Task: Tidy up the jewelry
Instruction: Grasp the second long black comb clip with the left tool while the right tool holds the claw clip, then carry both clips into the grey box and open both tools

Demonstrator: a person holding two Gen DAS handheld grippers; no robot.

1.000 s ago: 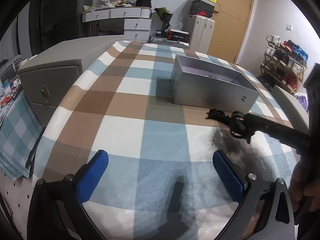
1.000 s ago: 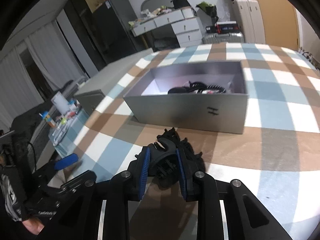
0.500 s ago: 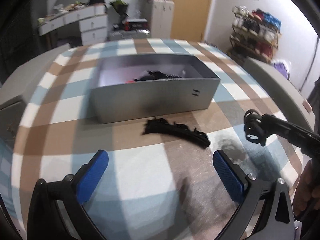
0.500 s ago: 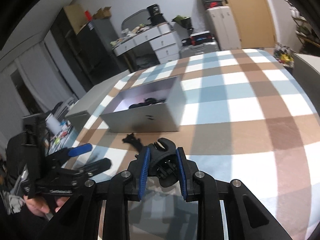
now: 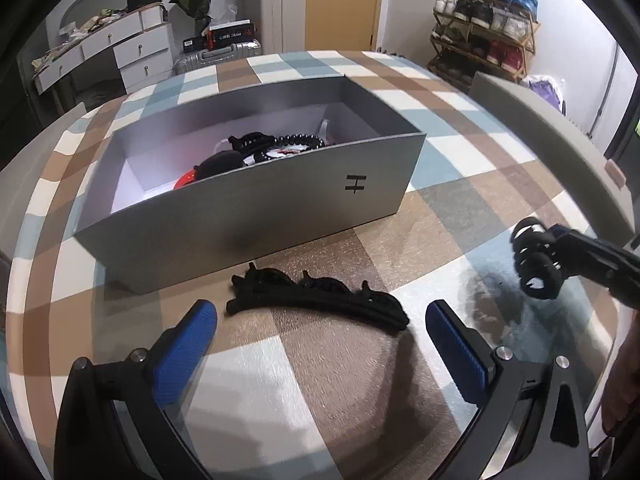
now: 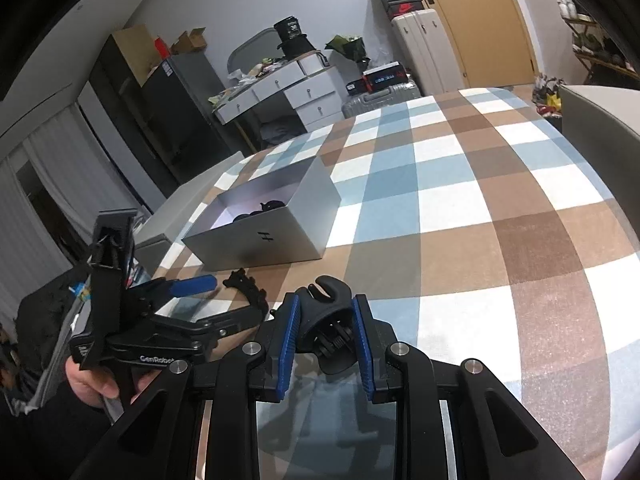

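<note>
Checked cloth (image 5: 440,152) in brown, blue and white squares covers the table, and an open grey rectangular cardboard box (image 5: 280,208) sits on it, holding a jumble of black beaded pieces and something red (image 5: 264,152). In the left wrist view the box fills the twelve o'clock direction. A long black toothed hair clip (image 5: 316,300) lies flat on the cloth just beside the box's near wall, apart from it. The left gripper (image 5: 320,336) hangs right behind this clip with its blue-padded jaws spread wide; one pad sits at seven o'clock and the other at four o'clock of the clip, neither touching it.

At three o'clock in that view the right gripper (image 5: 538,258) holds a small black claw clip (image 5: 534,268) above the cloth. In the right wrist view its blue pads (image 6: 290,332) are clamped on both sides of that claw clip (image 6: 330,320). The box (image 6: 280,236) lies at eleven o'clock there, well apart. The left gripper (image 6: 224,300) and the hand (image 6: 94,384) holding it appear at nine o'clock.
</note>
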